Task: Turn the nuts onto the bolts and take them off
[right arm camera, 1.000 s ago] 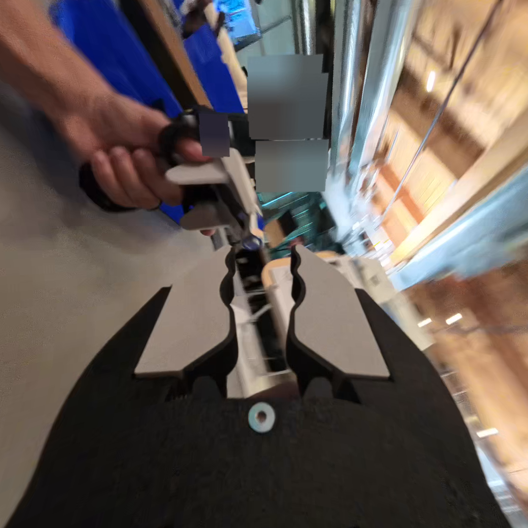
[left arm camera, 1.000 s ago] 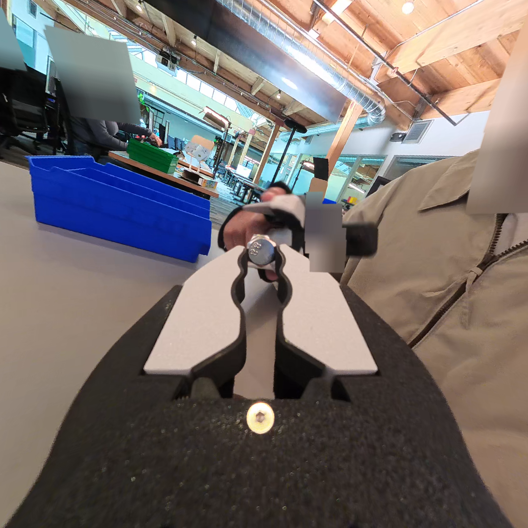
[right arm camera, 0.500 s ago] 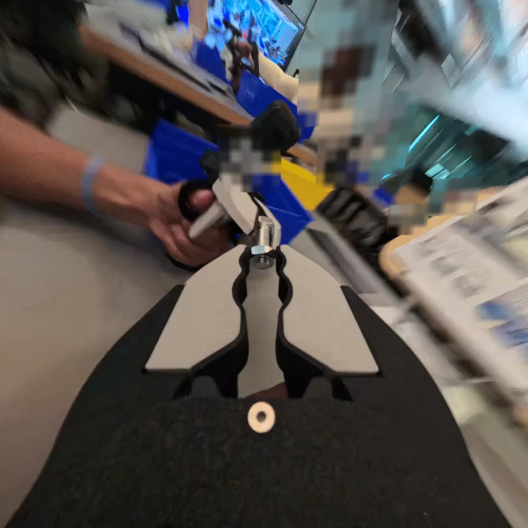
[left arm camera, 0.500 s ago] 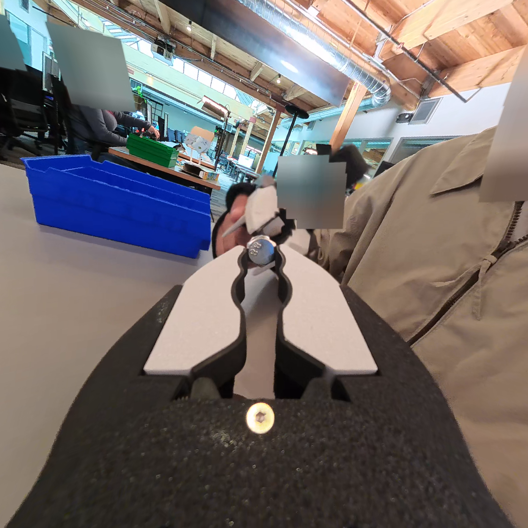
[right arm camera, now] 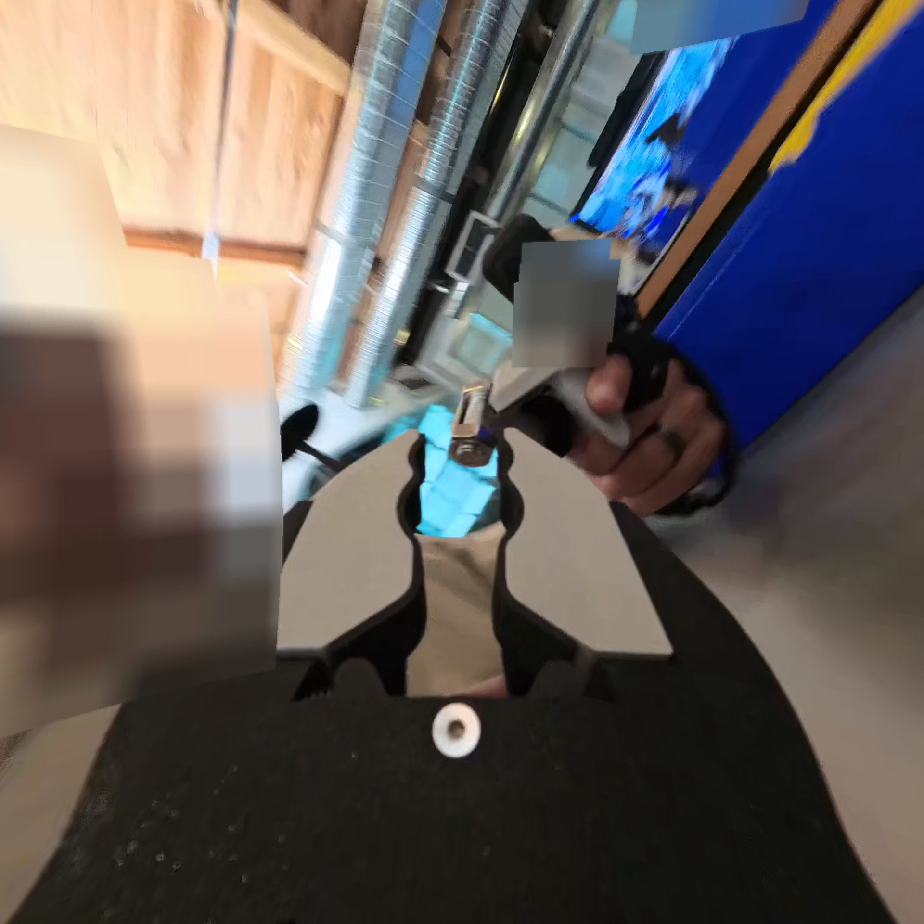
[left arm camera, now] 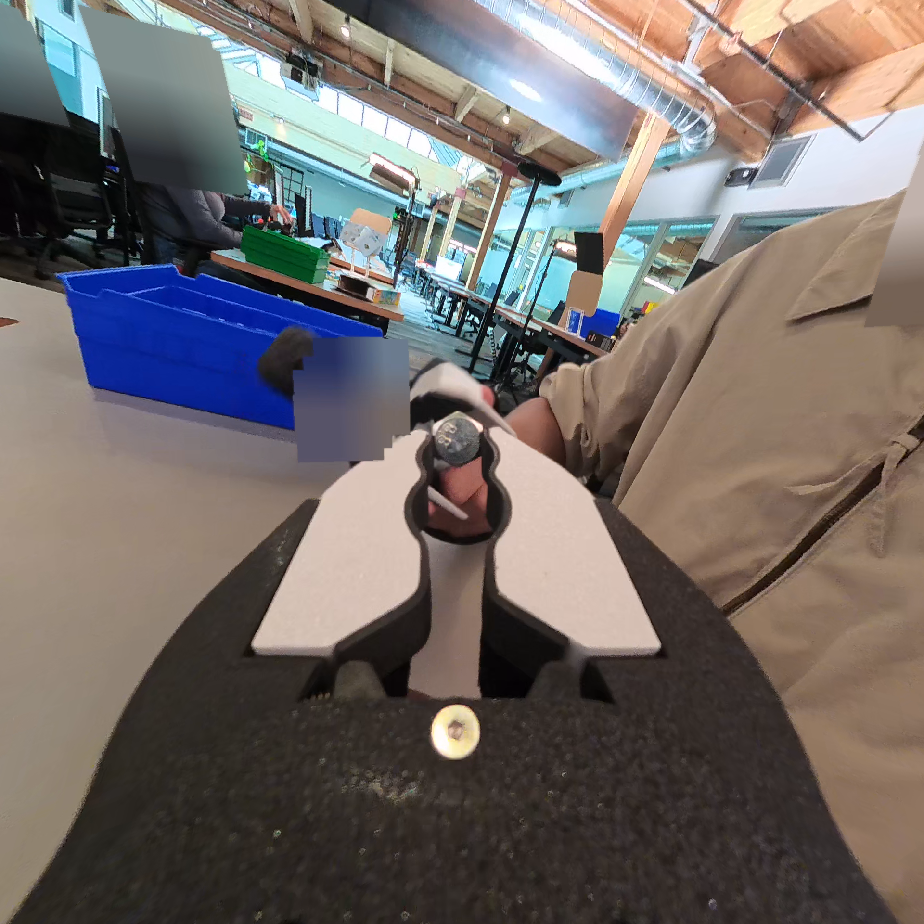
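Note:
My left gripper (left arm camera: 456, 442) is shut on the head of a silver bolt (left arm camera: 456, 439) and holds it above the table. The bolt's shaft (right arm camera: 470, 407) points toward my right gripper, with a hex nut (right arm camera: 471, 454) threaded on its end. My right gripper (right arm camera: 462, 450) is rolled far over, with its fingertips on either side of the nut. The nut rests against the right finger and a gap shows on the left side. In the left wrist view the right gripper's fingers (left arm camera: 452, 387) show just beyond the bolt head. The view is motion-blurred.
A blue bin (left arm camera: 190, 340) stands on the grey table (left arm camera: 125, 500) at the left. The person's beige jacket (left arm camera: 750, 450) fills the right side. The hand (right arm camera: 650, 445) holding the left gripper is close beyond the nut. Desks and a green bin (left arm camera: 285, 255) are far behind.
My right gripper closed on the nut, then rolled about half a turn around the bolt; its jaws now stand slightly wider. The left gripper kept holding the bolt almost still.

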### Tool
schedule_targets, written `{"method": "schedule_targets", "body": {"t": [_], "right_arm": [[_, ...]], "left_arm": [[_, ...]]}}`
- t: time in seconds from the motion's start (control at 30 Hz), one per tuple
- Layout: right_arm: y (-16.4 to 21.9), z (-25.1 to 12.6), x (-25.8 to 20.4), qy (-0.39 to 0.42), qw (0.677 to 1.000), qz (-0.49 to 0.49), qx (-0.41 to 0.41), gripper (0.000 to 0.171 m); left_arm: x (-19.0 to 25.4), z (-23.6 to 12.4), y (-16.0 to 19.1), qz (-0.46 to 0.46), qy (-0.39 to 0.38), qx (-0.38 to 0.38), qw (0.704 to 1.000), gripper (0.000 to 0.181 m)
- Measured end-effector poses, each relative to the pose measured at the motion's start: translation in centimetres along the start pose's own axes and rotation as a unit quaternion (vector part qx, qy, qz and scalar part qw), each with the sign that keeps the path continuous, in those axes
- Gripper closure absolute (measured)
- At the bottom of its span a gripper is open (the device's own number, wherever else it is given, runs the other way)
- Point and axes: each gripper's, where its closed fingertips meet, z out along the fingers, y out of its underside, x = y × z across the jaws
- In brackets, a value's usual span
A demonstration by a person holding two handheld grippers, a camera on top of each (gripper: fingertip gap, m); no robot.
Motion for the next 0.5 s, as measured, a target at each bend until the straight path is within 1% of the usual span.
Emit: {"method": "schedule_targets", "body": {"t": [0.03,0.07,0.1,0.13,0.17,0.2,0.23,0.27,0.3,0.33,0.37,0.4,0.43,0.47,0.5], "right_arm": [[0.0,0.0,-0.3,0.029,0.995,-0.094,-0.006,0.138],[0.0,0.0,-0.2,0.079,0.975,-0.205,-0.022,0.13],[-0.1,-0.2,0.2,0.142,0.934,-0.324,-0.042,0.124],[-0.3,-0.5,0.4,0.207,0.869,-0.445,-0.063,0.119],[-0.8,-0.8,0.3,0.264,0.784,-0.557,-0.08,0.119],[-1.4,-1.0,0.0,0.311,0.682,-0.655,-0.096,0.123],[-1.7,-1.1,-0.4,0.345,0.569,-0.738,-0.112,0.125],[-1.7,-1.0,-0.7,0.362,0.464,-0.798,-0.128,0.127],[-1.4,-0.7,-0.6,0.366,0.382,-0.836,-0.147,0.129],[-0.9,-0.3,-0.2,0.363,0.332,-0.854,-0.168,0.132],[-0.5,0.0,0.2,0.359,0.313,-0.861,-0.177,0.134],[-0.2,0.3,0.4,0.353,0.317,-0.862,-0.178,0.135],[0.1,0.7,0.5,0.344,0.332,-0.861,-0.176,0.139],[0.1,0.9,0.4,0.339,0.342,-0.859,-0.173,0.146],[0.0,1.1,0.3,0.337,0.346,-0.859,-0.171,0.154]], "left_arm": [[-0.1,-0.1,-0.1,-0.005,0.002,0.004,1.0,0.164],[-0.1,-0.2,-0.2,-0.009,0.003,0.009,1.0,0.164],[-0.2,-0.4,-0.4,-0.013,0.002,0.016,1.0,0.164],[-0.2,-0.5,-0.6,-0.017,0.005,0.022,1.0,0.164],[-0.2,-0.6,-0.7,-0.021,0.01,0.025,0.999,0.164],[-0.2,-0.7,-0.9,-0.024,0.012,0.031,0.999,0.164],[-0.1,-0.7,-1.0,-0.027,0.015,0.033,0.999,0.164],[-0.1,-0.7,-0.9,-0.03,0.019,0.033,0.999,0.164],[-0.1,-0.7,-0.9,-0.032,0.021,0.034,0.999,0.164],[0.0,-0.6,-0.9,-0.035,0.024,0.034,0.999,0.164],[0.1,-0.6,-0.8,-0.039,0.029,0.033,0.998,0.164],[0.2,-0.5,-0.7,-0.04,0.032,0.032,0.998,0.164],[0.2,-0.4,-0.6,-0.038,0.032,0.028,0.998,0.164],[0.3,-0.3,-0.4,-0.037,0.033,0.025,0.998,0.164],[0.4,-0.2,-0.4,-0.037,0.035,0.024,0.998,0.164]]}}
